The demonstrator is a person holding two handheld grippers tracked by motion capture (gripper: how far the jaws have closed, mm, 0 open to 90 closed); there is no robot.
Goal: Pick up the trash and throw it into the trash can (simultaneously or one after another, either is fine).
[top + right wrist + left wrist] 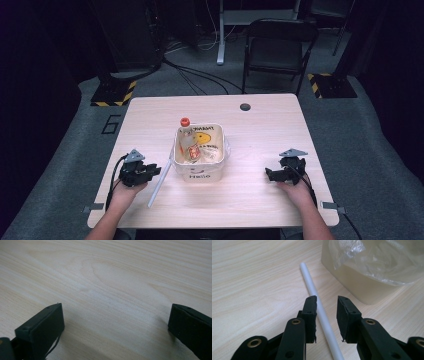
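The left gripper [325, 315] sits low over the table [260, 130], jaws level and aimed right, narrowed around a white tube [319, 312] that lies between them just left of the bin [199, 172]; one pad touches it, the other stands apart. The right gripper [115, 325] rests at the near right, aimed left, jaws spread wide.

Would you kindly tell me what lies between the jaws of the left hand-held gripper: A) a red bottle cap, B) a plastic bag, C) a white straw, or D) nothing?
C: a white straw lies on the table between the jaws of the left hand-held gripper.
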